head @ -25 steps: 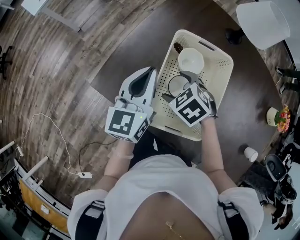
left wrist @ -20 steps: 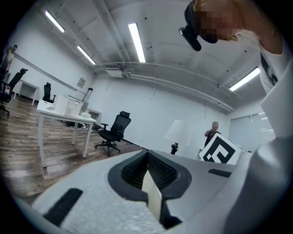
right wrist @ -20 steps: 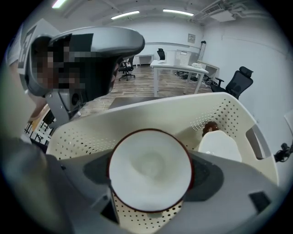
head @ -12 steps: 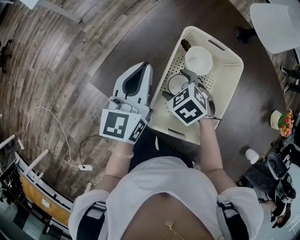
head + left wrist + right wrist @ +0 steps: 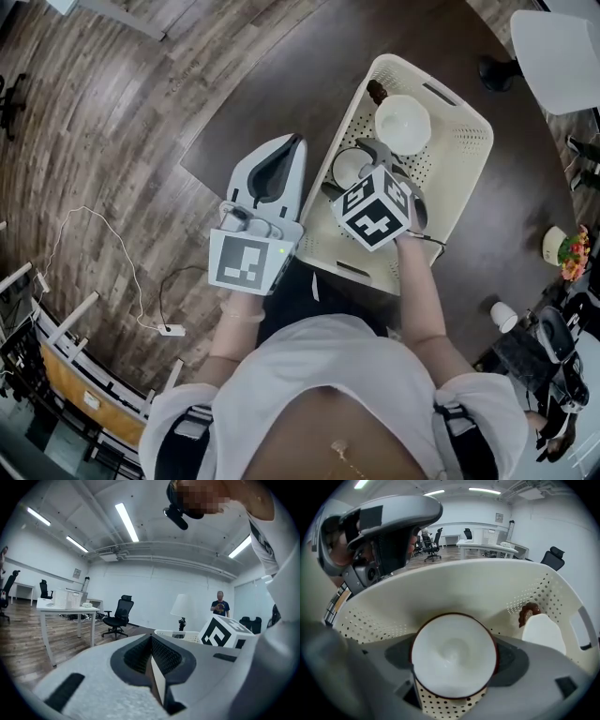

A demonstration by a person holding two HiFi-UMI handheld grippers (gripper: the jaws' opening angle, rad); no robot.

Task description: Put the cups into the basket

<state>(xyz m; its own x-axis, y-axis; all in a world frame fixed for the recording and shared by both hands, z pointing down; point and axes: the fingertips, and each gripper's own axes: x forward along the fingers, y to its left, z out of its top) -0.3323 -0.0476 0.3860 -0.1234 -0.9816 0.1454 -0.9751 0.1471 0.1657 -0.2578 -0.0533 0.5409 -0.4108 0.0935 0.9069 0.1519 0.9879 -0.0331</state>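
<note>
Red-rimmed cup gripped low inside the basket

The right gripper (image 5: 454,658) has its jaws spread wide and pressed on the sides of the red-rimmed cup (image 5: 351,170), which sits mouth upward squarely between them, within the basket (image 5: 448,164) – whether its base touches the perforated floor is hard to tell. A white cup (image 5: 402,125) lies just beyond. The left gripper (image 5: 151,665) – jaws together, empty – hangs beside the basket's left wall.
</note>
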